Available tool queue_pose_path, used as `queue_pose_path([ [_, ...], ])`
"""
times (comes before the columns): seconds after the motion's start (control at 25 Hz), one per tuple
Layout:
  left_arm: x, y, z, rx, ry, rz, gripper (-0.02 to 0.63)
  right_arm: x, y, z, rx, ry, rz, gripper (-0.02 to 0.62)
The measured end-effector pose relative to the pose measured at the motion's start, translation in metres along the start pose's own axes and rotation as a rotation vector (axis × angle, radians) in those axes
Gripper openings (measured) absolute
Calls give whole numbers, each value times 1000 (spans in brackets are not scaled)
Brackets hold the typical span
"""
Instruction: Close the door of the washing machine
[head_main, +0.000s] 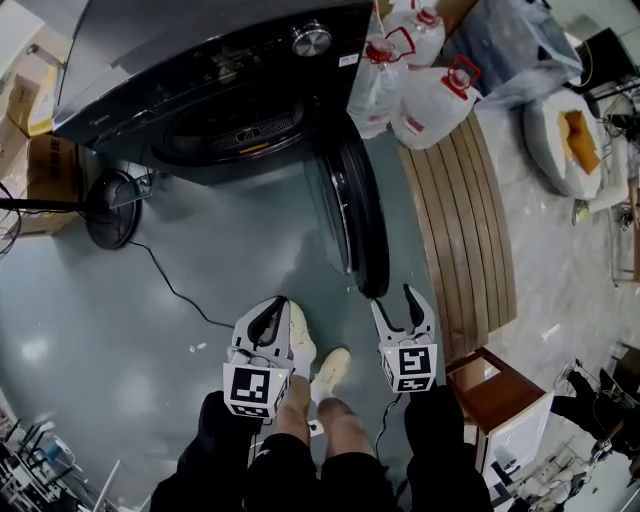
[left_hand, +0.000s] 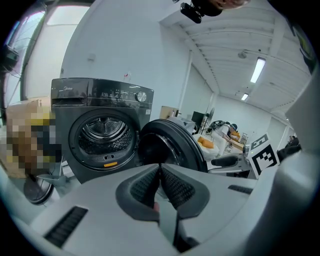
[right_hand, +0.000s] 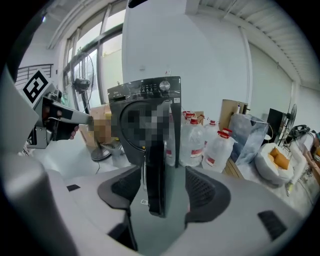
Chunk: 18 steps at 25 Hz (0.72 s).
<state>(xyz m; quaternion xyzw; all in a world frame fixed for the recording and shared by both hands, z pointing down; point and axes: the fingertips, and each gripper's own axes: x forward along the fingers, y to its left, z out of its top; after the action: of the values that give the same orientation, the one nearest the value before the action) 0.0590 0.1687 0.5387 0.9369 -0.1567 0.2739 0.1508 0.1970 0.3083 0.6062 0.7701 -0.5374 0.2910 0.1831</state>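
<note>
A dark front-loading washing machine (head_main: 200, 60) stands at the far side of the floor, its drum opening (head_main: 225, 130) uncovered. Its round door (head_main: 355, 200) is swung wide open and juts towards me, edge-on. My right gripper (head_main: 393, 298) hangs open just short of the door's near edge; in the right gripper view the door (right_hand: 156, 165) shows between the spread jaws of the gripper (right_hand: 160, 187), with no pad touching it. My left gripper (head_main: 272, 305) is shut on nothing, left of the door. The left gripper view shows that gripper (left_hand: 160, 172) facing the machine (left_hand: 100, 100) and door (left_hand: 170, 145).
Several water jugs (head_main: 420, 90) stand right of the machine. A slatted wooden bench (head_main: 470, 220) runs along the right, a wooden box (head_main: 490, 385) at its near end. A fan base (head_main: 112, 208) and cable (head_main: 170, 285) lie left. The person's shoes (head_main: 315, 365) are between the grippers.
</note>
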Motion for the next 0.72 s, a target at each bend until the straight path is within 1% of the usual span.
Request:
queue_pose_path([
  [0.08, 0, 1, -1, -3, 2, 3, 31, 3, -1, -1, -4, 7, 5, 291],
  [0.28, -1, 5, -4, -5, 7, 12, 31, 14, -3, -7, -6, 32, 0, 286],
  [0.44, -3, 8, -5, -5, 9, 17, 31, 18, 0, -10, -10, 48, 11, 212],
  [0.56, -5, 11, -6, -9, 8, 23, 31, 21, 3, -12, -15, 60, 13, 179],
  [0.72, -7, 15, -10, -13, 8, 31, 31, 22, 4, -11, -54, 69, -7, 114],
])
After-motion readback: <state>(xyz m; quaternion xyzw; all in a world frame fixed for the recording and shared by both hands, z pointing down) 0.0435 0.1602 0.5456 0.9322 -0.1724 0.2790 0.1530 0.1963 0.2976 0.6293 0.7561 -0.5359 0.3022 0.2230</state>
